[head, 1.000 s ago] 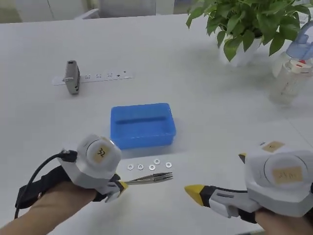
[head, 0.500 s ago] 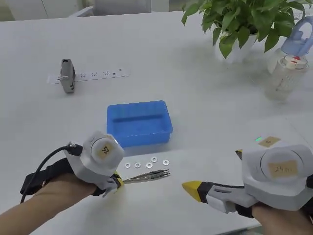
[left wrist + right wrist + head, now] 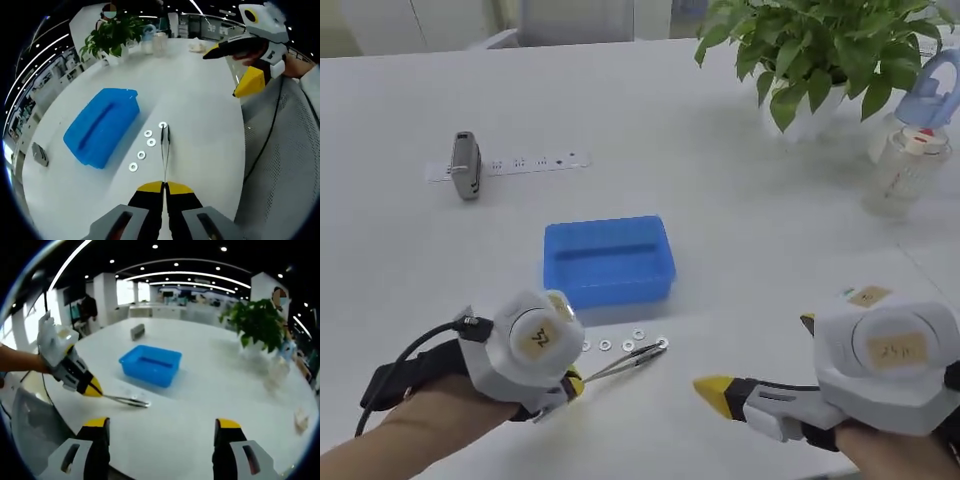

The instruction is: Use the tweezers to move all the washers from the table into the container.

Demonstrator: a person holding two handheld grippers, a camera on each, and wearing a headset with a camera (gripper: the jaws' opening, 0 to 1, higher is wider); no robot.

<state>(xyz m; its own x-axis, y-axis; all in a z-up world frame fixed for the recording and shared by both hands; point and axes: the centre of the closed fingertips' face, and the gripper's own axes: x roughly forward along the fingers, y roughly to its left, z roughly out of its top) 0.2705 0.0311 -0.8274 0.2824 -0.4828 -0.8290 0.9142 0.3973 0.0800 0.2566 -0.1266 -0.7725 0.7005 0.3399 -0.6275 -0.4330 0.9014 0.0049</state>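
While left fingers (image 3: 149,192) clamp slim metal tweezers (image 3: 164,150), right fingers (image 3: 97,429) gape empty.

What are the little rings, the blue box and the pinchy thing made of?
The washers look like metal, pale and silvery, though too small to be sure. The blue container looks like plastic: even bright colour, smooth walls, rounded corners. The tweezers look like steel: thin, grey, glinting.
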